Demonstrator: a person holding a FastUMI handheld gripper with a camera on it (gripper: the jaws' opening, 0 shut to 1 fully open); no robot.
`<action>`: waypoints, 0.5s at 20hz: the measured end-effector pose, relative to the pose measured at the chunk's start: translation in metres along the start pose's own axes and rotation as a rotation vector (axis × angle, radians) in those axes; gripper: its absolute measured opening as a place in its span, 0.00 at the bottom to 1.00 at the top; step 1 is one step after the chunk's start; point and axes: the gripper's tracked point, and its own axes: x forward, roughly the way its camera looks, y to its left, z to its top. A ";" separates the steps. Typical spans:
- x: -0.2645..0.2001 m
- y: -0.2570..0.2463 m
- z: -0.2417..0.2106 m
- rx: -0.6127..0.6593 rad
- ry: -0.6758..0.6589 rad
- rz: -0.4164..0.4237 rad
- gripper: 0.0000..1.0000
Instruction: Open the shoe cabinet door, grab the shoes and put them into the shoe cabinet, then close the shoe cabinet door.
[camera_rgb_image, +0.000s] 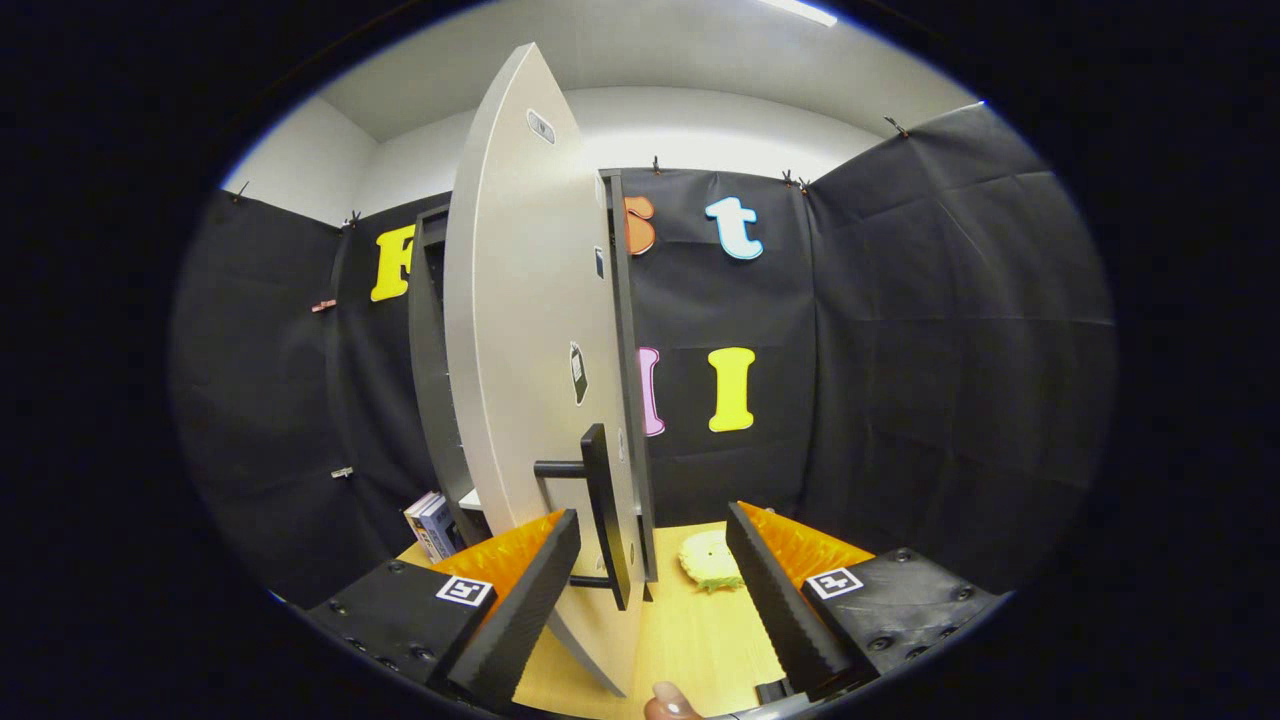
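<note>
- Gripper view: the two-finger gripper (655, 575) points forward over a light wooden floor (700, 640), its fingers spread wide apart and gripping nothing.
- A tall, pale grey shoe cabinet door (520, 350) stands partly open, seen almost edge-on, and rises from between the fingers up past the top of the dark cabinet frame.
- The door's lower edge lies close to the left finger (520, 590); whether the finger touches the door cannot be told.
- A black bar handle (605, 515) stands upright on the door's face, held off it by two short posts. It sits inside the gap between the fingers, nearer the left one and well apart from the right finger (780, 590).
- Behind the door stands the dark shoe cabinet (430, 380), its inside mostly hidden by the door.
- A fuzzy pale yellow slipper-like shoe (710, 560) lies on the floor just ahead of the right finger, right of the door.
- A small stack of books (432, 525) stands against the cabinet's base, beyond the left finger.
- A fingertip (668, 703) of the person shows low between the fingers.
</note>
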 end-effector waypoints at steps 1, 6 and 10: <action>0.000 0.010 0.000 0.003 -0.006 0.002 0.98; 0.007 0.068 -0.010 0.020 -0.007 0.002 0.98; 0.021 0.117 -0.016 0.019 -0.021 -0.035 0.98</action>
